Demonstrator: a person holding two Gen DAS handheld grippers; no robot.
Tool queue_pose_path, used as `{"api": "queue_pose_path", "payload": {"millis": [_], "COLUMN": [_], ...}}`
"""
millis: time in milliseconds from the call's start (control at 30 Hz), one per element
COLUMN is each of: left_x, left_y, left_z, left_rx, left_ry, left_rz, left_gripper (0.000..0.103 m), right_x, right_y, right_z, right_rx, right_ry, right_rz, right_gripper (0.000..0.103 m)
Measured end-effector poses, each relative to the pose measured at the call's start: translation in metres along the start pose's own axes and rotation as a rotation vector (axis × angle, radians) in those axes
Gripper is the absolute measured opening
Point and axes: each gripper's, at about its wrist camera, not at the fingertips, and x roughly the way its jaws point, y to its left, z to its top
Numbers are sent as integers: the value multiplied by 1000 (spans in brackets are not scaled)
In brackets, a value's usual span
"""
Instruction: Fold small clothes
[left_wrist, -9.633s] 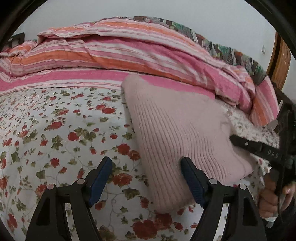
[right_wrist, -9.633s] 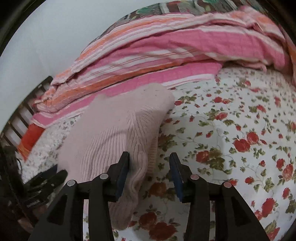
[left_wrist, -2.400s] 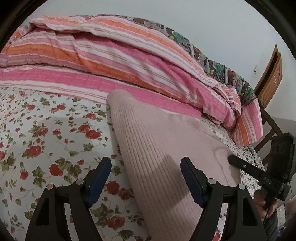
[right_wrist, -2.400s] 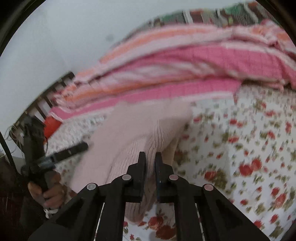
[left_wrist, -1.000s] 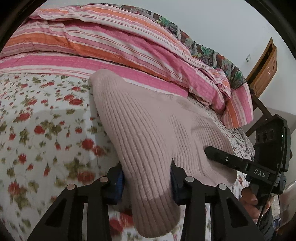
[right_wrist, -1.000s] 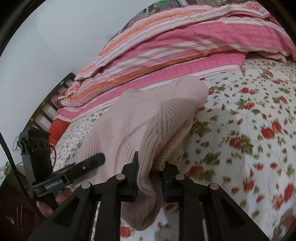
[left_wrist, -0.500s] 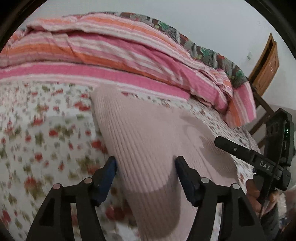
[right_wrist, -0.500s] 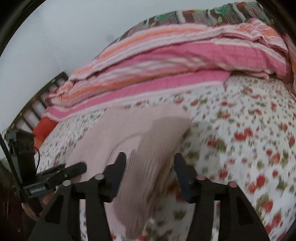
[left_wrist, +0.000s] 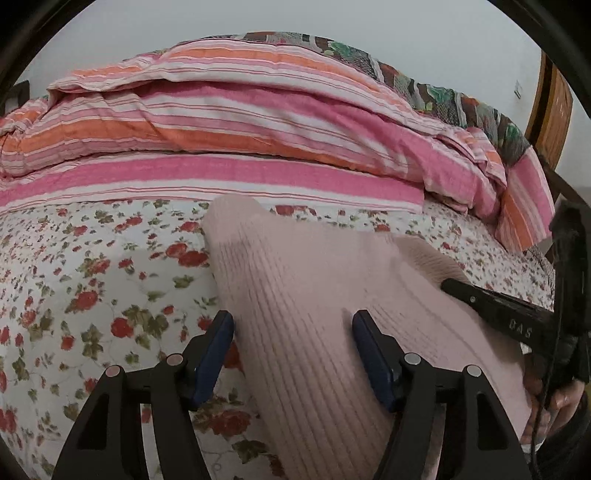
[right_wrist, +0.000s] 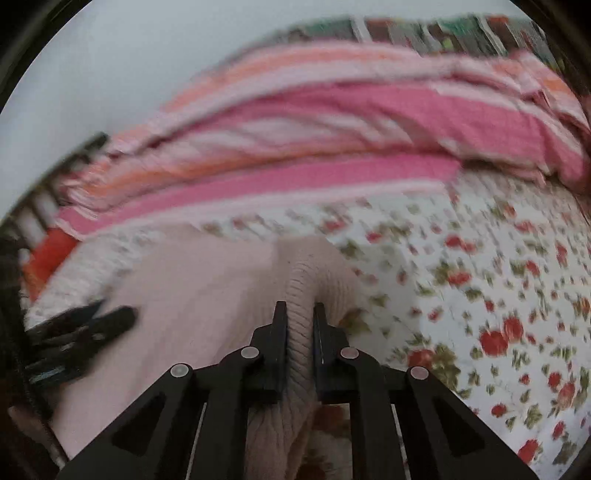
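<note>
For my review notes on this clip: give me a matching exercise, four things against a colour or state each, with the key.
Things:
1. left gripper
2. right gripper
3. sweater
4. striped quilt

States:
A. heaped along the far side of the bed
B. jaws apart, opening, astride the knit
C. pale pink ribbed knit, lying on the floral sheet
D. jaws closing on a pinched fold of knit

Pairs: 1-B, 2-D, 3-C, 4-A

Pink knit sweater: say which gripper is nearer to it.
Right. The right gripper is closing on a sweater fold; the left gripper, opening, straddles it without pressing.
</note>
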Motion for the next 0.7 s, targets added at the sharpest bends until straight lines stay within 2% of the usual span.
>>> {"api": "queue_pose_path", "payload": {"millis": [100,133,167,300,400,467,567,633,700], "left_x": [-3,-4,-6,-13,-15,-17,-18,-20,-22], "left_y": [0,1,2,1,0,0,2,3,3], "left_z": [-3,-4,-5,-6,-8,-10,-13,-16,-19], "left_rx": [12,11,9,30,37,37,29,31,37], "left_ry": [-8,-8,-9,-15,-16,-13,-7,-7,-10], "left_rz": [7,2,-2,-14,-17,-22,-30,-35,-35], "left_gripper": [66,66,66,66,66,66,66,66,67], "right_x": [1,-2,-6,-33,-51,-48,-24,-27,-28], "right_y": [-5,-5,-7,-9,9,22,29,21,13], "right_z": [0,0,0,-1,-4,-12,-27,-30,-29], "right_rx": [13,12,14,32,-19,-69,-94,-28,29], "right_ry": [19,19,16,-45,-92,-72,-8,-20,7], "right_rz": [-16,-26,-21,22,52,42,-44,-11,16], "right_gripper": [22,32,37,39,48,48,50,53,53]}}
